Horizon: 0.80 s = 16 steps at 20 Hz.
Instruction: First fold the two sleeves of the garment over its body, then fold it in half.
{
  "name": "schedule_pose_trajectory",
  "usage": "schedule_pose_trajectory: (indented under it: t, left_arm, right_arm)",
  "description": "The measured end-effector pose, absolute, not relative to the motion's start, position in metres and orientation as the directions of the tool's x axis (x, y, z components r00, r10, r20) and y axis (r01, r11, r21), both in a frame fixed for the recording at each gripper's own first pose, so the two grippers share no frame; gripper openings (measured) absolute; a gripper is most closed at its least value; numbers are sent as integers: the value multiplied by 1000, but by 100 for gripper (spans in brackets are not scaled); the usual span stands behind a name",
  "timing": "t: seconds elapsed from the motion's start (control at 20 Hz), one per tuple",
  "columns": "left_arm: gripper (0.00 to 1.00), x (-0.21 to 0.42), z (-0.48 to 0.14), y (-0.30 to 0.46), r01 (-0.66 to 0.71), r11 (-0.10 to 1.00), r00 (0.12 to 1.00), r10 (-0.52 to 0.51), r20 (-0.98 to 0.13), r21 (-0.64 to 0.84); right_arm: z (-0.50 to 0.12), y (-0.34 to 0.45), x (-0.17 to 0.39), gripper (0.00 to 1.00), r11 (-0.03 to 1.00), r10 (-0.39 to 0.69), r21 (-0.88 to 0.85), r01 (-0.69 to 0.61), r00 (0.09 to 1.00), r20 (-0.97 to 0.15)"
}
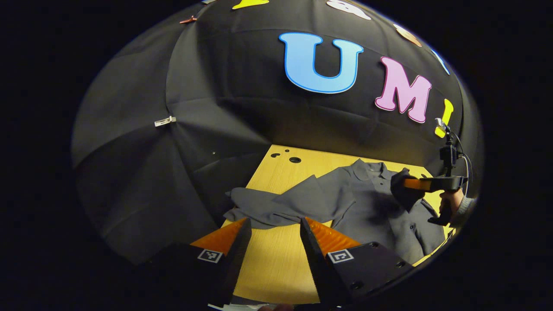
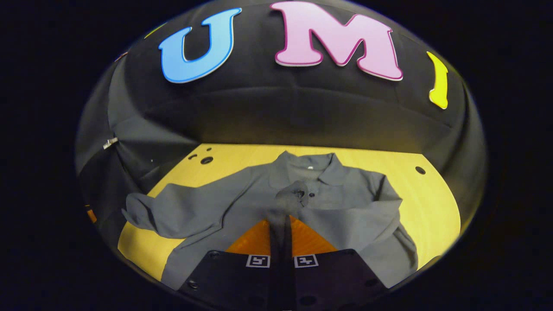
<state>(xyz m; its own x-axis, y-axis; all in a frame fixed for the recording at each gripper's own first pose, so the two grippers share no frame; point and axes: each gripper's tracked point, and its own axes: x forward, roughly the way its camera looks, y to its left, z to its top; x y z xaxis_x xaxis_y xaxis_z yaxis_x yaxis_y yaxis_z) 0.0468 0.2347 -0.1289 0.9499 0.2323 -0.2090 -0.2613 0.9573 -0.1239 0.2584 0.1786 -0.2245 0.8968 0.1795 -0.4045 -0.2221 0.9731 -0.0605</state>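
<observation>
Pinching sleeve cuff (image 2: 295, 193) in clenched right claw (image 2: 281, 224), lifting it over shirt (image 2: 345, 211) body. Waiting released: left claw (image 1: 275, 229), lower centre, nearing other sleeve (image 1: 268, 207) on table (image 1: 276, 263).

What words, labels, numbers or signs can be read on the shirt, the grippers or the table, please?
No quotable text.
The neck label inside the grey shirt collar: too small to read.
On the left gripper, square markers: coded patterns, no words.
On the right gripper, shut on the sleeve: the same kind, no words.
The wooden table: no writing.
</observation>
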Motion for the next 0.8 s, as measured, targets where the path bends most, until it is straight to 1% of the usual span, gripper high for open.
schedule_pose_trajectory:
  t: [0.25, 0.3, 0.35, 0.4, 0.45, 0.5, 0.55, 0.6, 0.65, 0.8]
  left_arm:
    - [73, 60, -140, 254, -284, 949, 944, 251, -214, -136]
    - [73, 65, -142, 257, -281, 949, 944, 247, -218, -141]
    - [73, 70, -146, 258, -274, 950, 945, 237, -227, -148]
    - [73, 76, -149, 260, -269, 950, 945, 228, -235, -156]
    - [73, 83, -154, 264, -264, 950, 944, 219, -247, -165]
    - [73, 89, -158, 268, -264, 949, 942, 216, -257, -172]
    - [73, 95, -162, 273, -266, 947, 940, 214, -266, -179]
    - [73, 100, -166, 278, -268, 946, 938, 213, -275, -184]
    - [73, 105, -169, 284, -272, 945, 935, 214, -282, -183]
    - [73, 123, -179, 303, -291, 942, 925, 233, -301, -166]
  right_arm:
    - [-266, 197, 263, 8, 974, 172, -49, -222, 862, -477]
    - [-272, 202, 264, 13, 973, 178, -43, -227, 854, -488]
    - [-278, 207, 262, 14, 971, 187, -35, -235, 845, -502]
    - [-283, 212, 261, 20, 969, 198, -25, -245, 834, -516]
    - [-287, 216, 260, 10, 967, 205, -18, -252, 825, -527]
    - [-289, 219, 259, 23, 966, 209, -17, -257, 820, -533]
    - [-293, 222, 258, 10, 965, 215, -13, -263, 814, -540]
    - [-294, 225, 256, 27, 963, 223, -7, -271, 808, -546]
    - [-297, 228, 253, 28, 960, 236, 3, -281, 800, -552]
    - [-302, 238, 242, 46, 946, 280, 33, -322, 763, -583]
